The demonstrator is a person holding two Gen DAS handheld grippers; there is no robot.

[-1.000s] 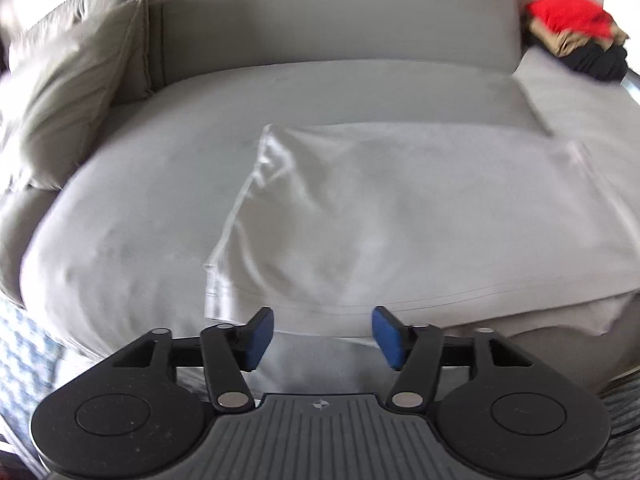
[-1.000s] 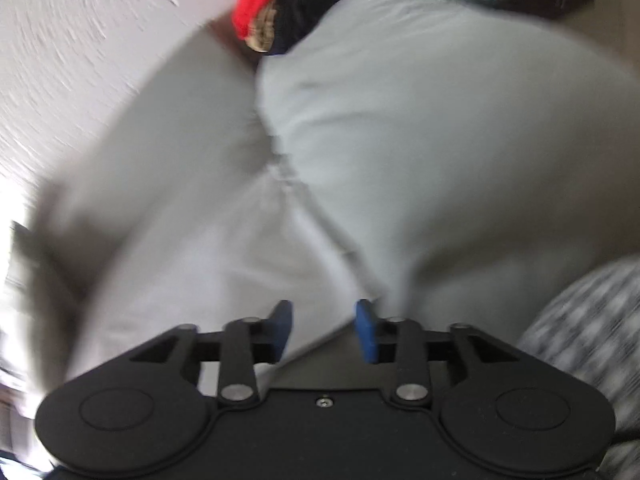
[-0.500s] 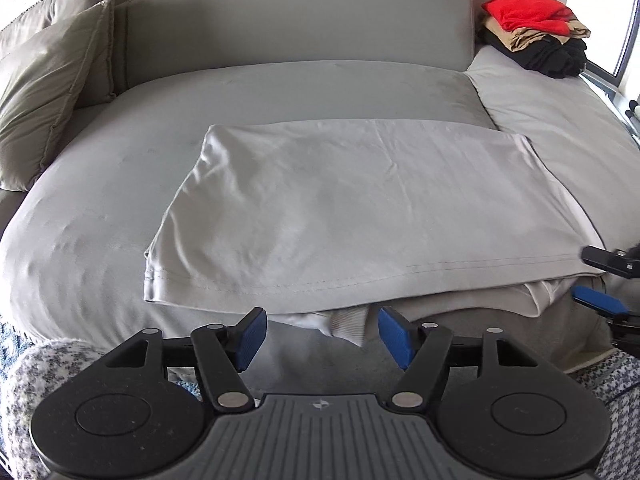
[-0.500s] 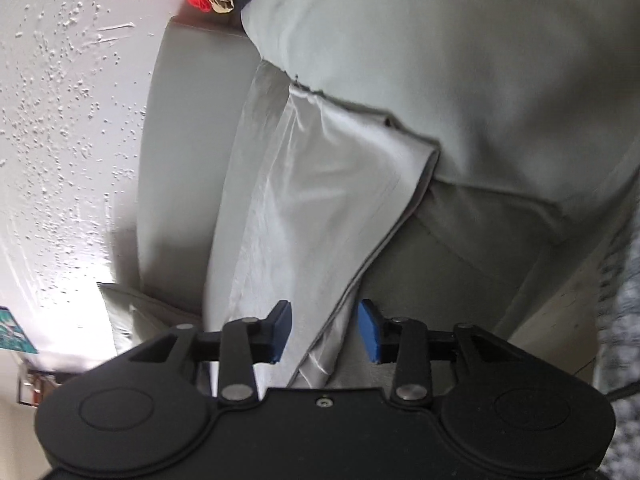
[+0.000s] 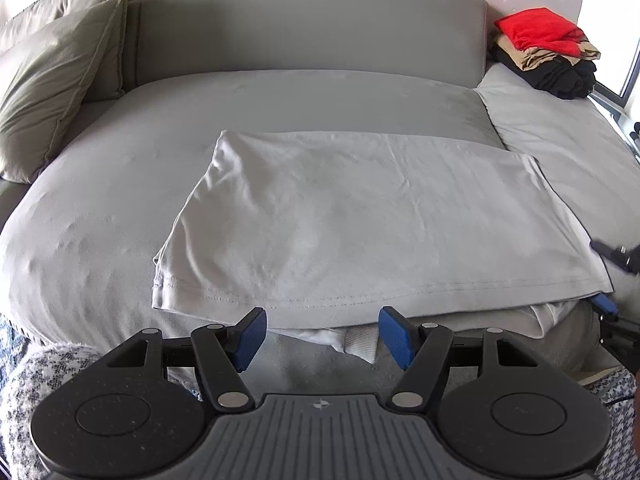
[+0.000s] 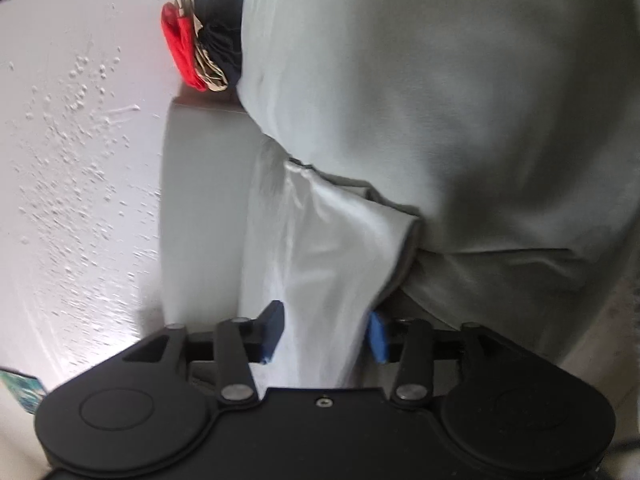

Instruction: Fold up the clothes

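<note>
1. Far off to the left of my left claw [image 5: 322, 334], the olive pillow [image 5: 52, 80] sat against the grey sofa [image 5: 312, 32]. It played no part in the fold.

2. My left claw hung with its blue pads spread wide and nothing between them. Compared with half a second before, I had moved it closer, so the stitched hem of the pale grey garment [image 5: 360, 220] lay just ahead of the pads. A white ribbed edge poked out from under the hem, right between the pads.

3. The garment itself had not shifted. It lay flat on the seat cushion, already folded once by the look of it, with its left corner ahead and to the left of my left claw.

4. At the garment's right corner, well to the right of my left claw, my right claw [image 6: 324, 332] had changed most. Half a second earlier its pads were ahead of the edge with the cloth only near them. In this view the cloth ran down between the pads, which stood apart and had not clamped. That view was blurred, so I could not tell whether either pad touched the fabric.

5. Beyond and to the right, the stack of red, tan and black clothes [image 5: 548, 52] rested at the sofa's far end.

6. I judged that both claws were lined up for a two-corner pinch, and the right one was nearer to closing.
</note>
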